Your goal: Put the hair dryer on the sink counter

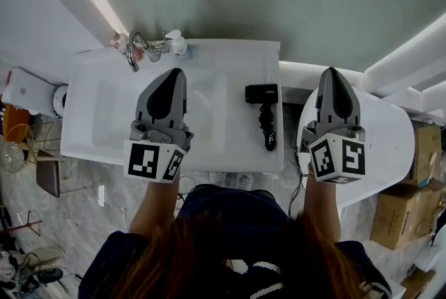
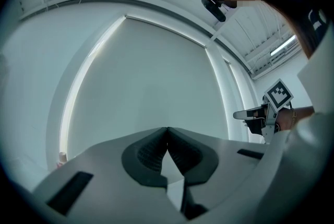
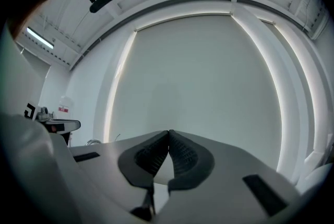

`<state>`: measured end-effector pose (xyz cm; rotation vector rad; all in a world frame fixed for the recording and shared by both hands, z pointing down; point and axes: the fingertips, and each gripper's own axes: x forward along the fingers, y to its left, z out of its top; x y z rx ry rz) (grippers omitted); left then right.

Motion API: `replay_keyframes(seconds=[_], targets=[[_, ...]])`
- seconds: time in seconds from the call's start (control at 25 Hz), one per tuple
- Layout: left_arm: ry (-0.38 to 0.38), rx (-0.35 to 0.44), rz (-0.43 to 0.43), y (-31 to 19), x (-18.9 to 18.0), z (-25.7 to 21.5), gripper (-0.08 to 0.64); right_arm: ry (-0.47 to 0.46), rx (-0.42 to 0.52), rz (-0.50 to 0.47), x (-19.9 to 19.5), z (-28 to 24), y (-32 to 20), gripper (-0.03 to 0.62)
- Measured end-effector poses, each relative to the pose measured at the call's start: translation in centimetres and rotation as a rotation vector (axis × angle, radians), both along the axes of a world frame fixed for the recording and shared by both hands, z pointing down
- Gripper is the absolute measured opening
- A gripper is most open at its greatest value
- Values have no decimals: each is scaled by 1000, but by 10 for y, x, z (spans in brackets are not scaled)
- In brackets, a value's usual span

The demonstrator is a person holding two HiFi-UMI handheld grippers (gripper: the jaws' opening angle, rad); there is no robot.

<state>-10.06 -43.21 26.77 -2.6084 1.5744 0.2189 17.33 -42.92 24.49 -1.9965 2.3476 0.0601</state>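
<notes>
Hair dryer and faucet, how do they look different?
The hair dryer is black; the faucet is shiny metal. The hair dryer lies flat at the right of the white sink counter, cord trailing forward; the faucet stands at its back left. Both sit on that counter.

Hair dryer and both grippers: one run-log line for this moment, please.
hair dryer: lying on sink counter, clear of both grippers | left gripper: shut, empty | right gripper: shut, empty

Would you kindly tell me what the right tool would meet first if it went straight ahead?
Probably the plain grey-green wall panel; nothing shows before it, though depth is unclear. The black hair dryer lies left of the right tool, out of line.
</notes>
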Motion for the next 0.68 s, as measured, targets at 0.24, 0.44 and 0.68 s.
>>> replay_keyframes(seconds=[0.24,0.44,0.68], targets=[[2,-5,-10,4,-4,4,18,6,-8,-4,-3,2,7,15],[-2,-9,-16,7,-6,6,18,5,-8,-8,-4,3,11,15],[-2,-8,-20,11,-2,4,18,-3,-10,-14,-2,2,15,15]])
